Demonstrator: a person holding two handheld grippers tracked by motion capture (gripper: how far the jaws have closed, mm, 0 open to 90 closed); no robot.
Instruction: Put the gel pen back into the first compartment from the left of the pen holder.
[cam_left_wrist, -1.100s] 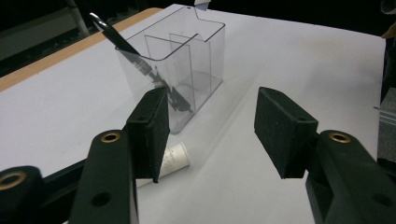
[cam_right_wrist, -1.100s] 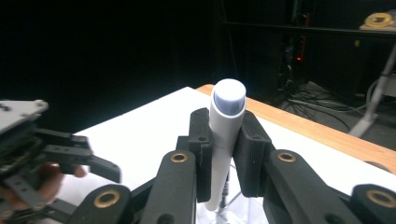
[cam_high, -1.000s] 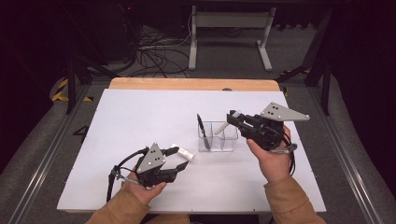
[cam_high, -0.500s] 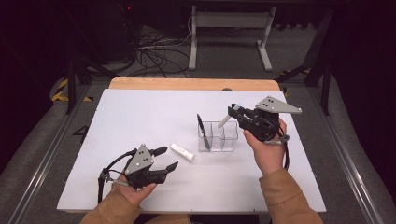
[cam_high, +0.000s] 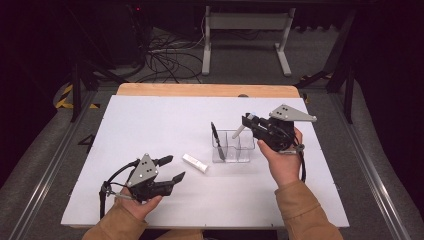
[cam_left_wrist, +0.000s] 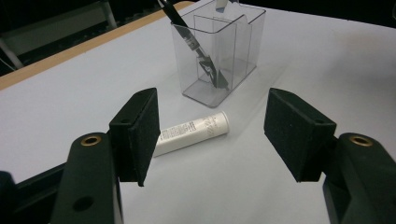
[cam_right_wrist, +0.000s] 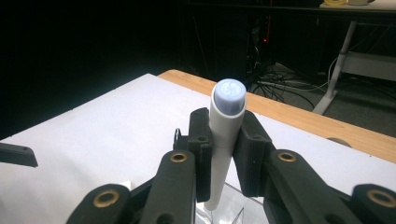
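Marker (cam_right_wrist: 228, 121), white-bodied with a pale blue cap, is clamped upright between the jaws of the right gripper (cam_high: 248, 124), and in the high view its lower end hangs slantwise over the right-hand end of the clear organizer (cam_high: 233, 154) that stands in the middle of the white table (cam_high: 150, 120). A black pen (cam_high: 215, 134) already leans in the organizer's left compartment, so I'd judge the job in hand to be dropping the marker into a free cell beside it. To do that well, the marker's lower tip should be brought squarely over the cell mouth and tipped nearer to vertical before the jaws let go, because the thin divider walls could catch it and the light box could slide or tip if pushed sideways. Over by the near left, the left gripper (cam_high: 174, 169) has just been opening its jaws, and they stand apart with nothing between them; from the left gripper view they face the white tube (cam_left_wrist: 194, 132) lying flat on the table just in front of the organizer, apart from it. That looks like the next pick-up, best taken across the tube's middle.
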